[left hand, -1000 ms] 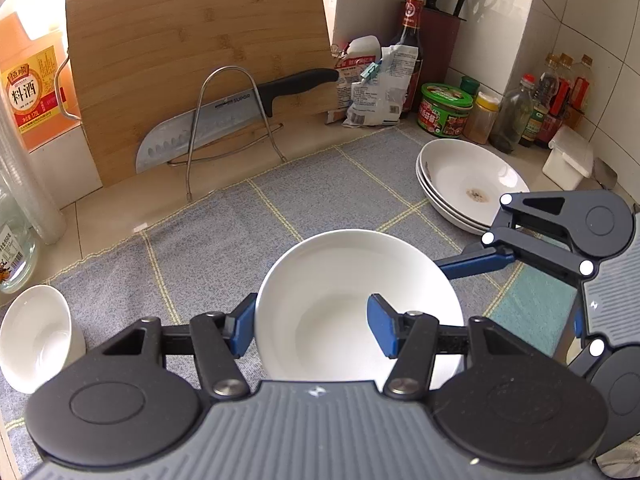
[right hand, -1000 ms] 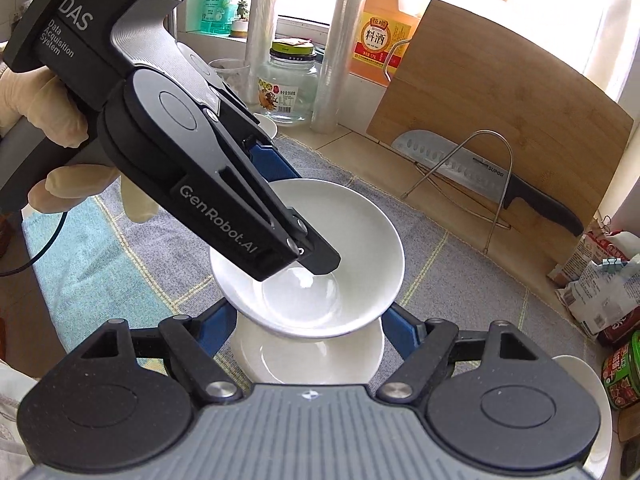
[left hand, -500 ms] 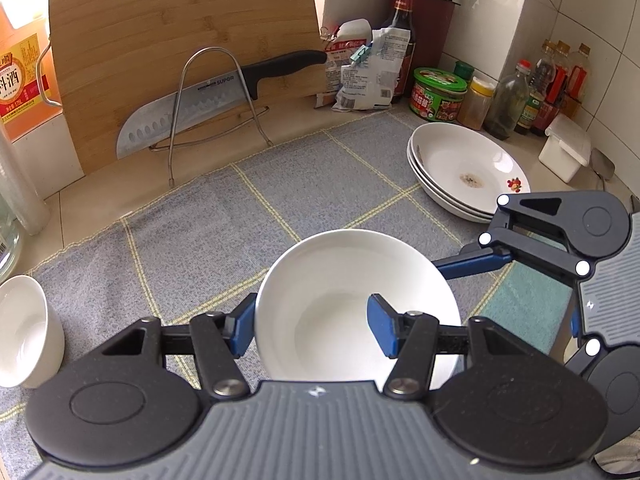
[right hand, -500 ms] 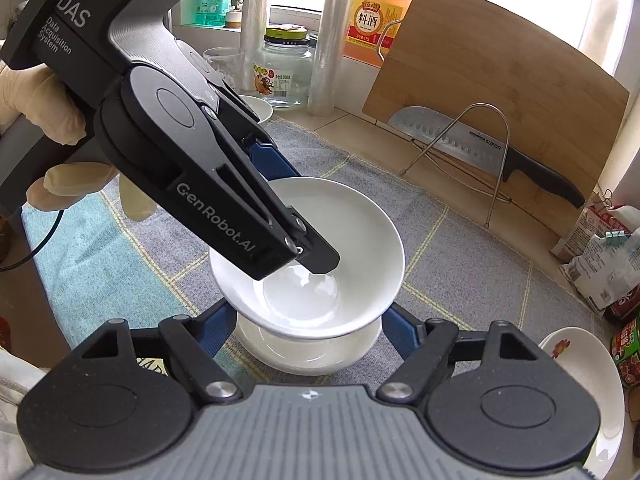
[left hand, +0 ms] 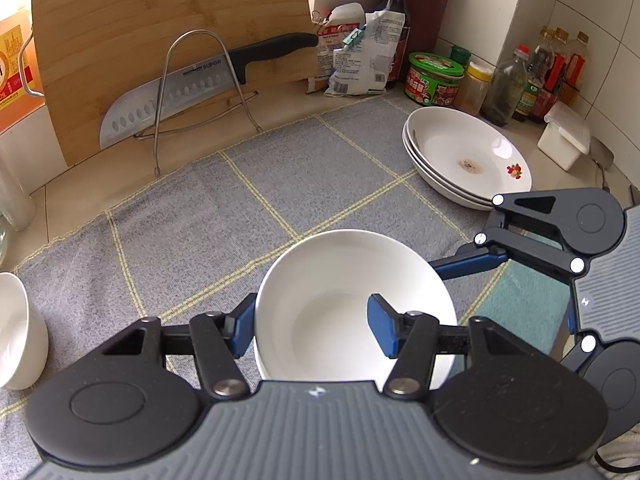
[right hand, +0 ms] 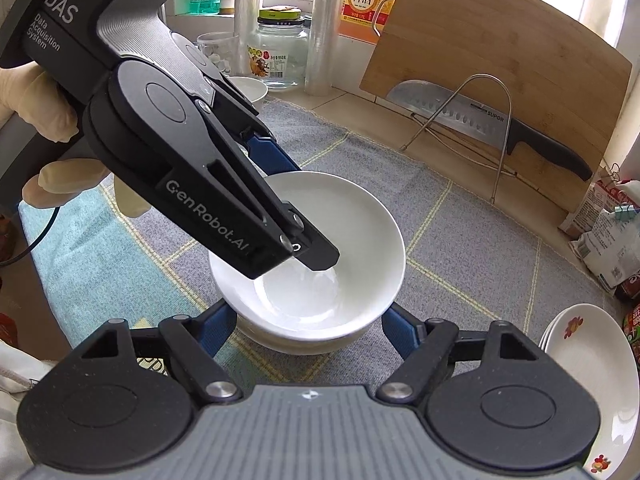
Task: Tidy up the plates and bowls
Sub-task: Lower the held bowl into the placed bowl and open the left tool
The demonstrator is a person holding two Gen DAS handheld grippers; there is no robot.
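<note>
My left gripper (left hand: 314, 326) is shut on the rim of a white bowl (left hand: 340, 280), one finger outside and one inside. In the right wrist view this bowl (right hand: 340, 240) sits nested on a second white bowl (right hand: 296, 344) on the grey mat. My right gripper (right hand: 306, 330) is open, its blue fingers on either side of the lower bowl, seemingly apart from it. A stack of white plates (left hand: 468, 156) lies at the right. A small white bowl (left hand: 18, 332) stands at the left edge.
A grey checked mat (left hand: 200, 220) covers the counter. A bamboo cutting board (left hand: 160, 32) with a knife (left hand: 192, 88) in a wire rack leans at the back. Jars and sauce bottles (left hand: 512, 80) crowd the back right corner. A glass jar (right hand: 278, 54) stands by the window.
The held bowl has come down onto the lower bowl, closing the gap between them. Both views have shifted slightly, with the plates and the cutting board now nearer the frame centre.
</note>
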